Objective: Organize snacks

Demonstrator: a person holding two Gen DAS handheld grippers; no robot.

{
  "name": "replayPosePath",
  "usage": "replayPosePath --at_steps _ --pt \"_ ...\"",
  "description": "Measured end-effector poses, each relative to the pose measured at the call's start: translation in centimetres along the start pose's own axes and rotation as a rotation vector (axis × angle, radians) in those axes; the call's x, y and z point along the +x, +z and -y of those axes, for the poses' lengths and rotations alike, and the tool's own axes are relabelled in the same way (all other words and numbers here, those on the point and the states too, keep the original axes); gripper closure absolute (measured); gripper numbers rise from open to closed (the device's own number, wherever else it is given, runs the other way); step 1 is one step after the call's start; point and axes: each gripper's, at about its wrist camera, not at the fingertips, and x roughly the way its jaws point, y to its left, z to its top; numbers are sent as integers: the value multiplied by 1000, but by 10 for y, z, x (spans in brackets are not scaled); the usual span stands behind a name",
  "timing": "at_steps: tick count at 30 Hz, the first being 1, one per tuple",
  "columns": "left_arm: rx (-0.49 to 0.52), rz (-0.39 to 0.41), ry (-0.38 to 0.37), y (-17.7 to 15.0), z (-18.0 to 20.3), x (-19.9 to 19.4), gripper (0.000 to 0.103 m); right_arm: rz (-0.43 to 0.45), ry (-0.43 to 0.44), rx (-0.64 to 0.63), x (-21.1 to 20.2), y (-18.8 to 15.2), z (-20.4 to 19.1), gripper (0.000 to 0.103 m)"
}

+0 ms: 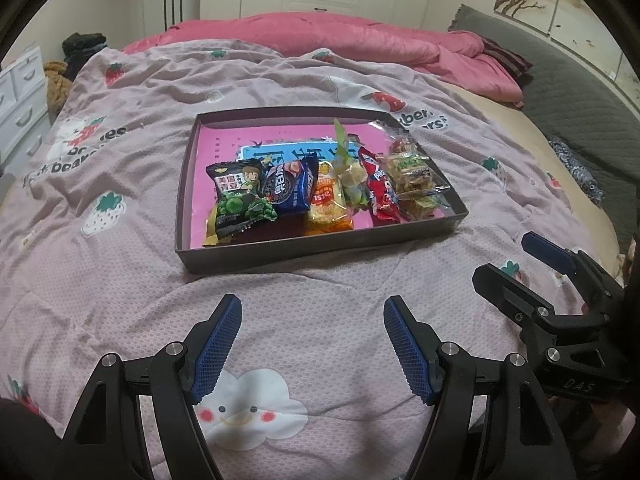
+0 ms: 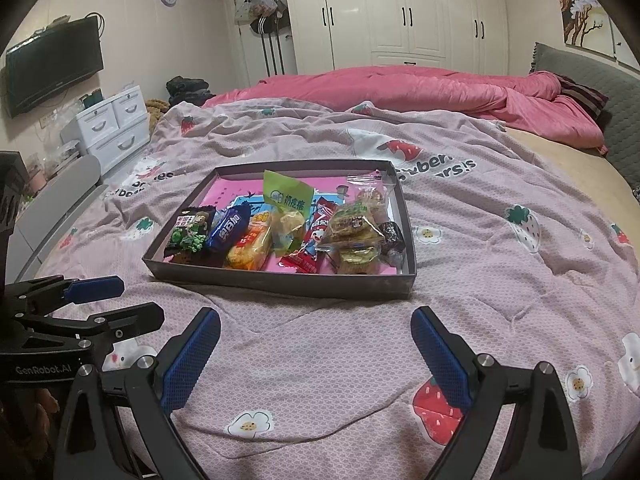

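Observation:
A shallow dark box point(image 1: 280, 254) point(image 2: 280, 280) with a pink floor lies on the bed. Several snack packets sit in a row along its near side: a green-black packet point(image 1: 238, 198) point(image 2: 188, 232), a blue one point(image 1: 292, 188) point(image 2: 229, 229), an orange one point(image 1: 328, 204) point(image 2: 250, 246), a green-yellow one point(image 1: 350, 178) point(image 2: 290, 208), a red one point(image 1: 380, 188) point(image 2: 312, 244) and clear biscuit packs point(image 1: 412, 176) point(image 2: 354, 236). My left gripper point(image 1: 312, 344) point(image 2: 116, 300) is open and empty, short of the box. My right gripper point(image 2: 316, 356) point(image 1: 516, 256) is open and empty beside it.
The bed has a lilac strawberry-print quilt point(image 1: 120, 280) point(image 2: 500, 280) with a pink duvet point(image 1: 340, 40) point(image 2: 400, 84) behind. White drawers point(image 2: 112, 128) and a wall TV point(image 2: 52, 64) stand at left; wardrobes point(image 2: 400, 12) are at the back, a grey headboard point(image 1: 580, 100) at right.

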Motion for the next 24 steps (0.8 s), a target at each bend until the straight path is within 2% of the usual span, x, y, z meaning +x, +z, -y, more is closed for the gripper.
replayPosePath --at_steps 24 --pt "0 -7 7 -1 1 0 28 0 -8 -10 1 -1 2 6"
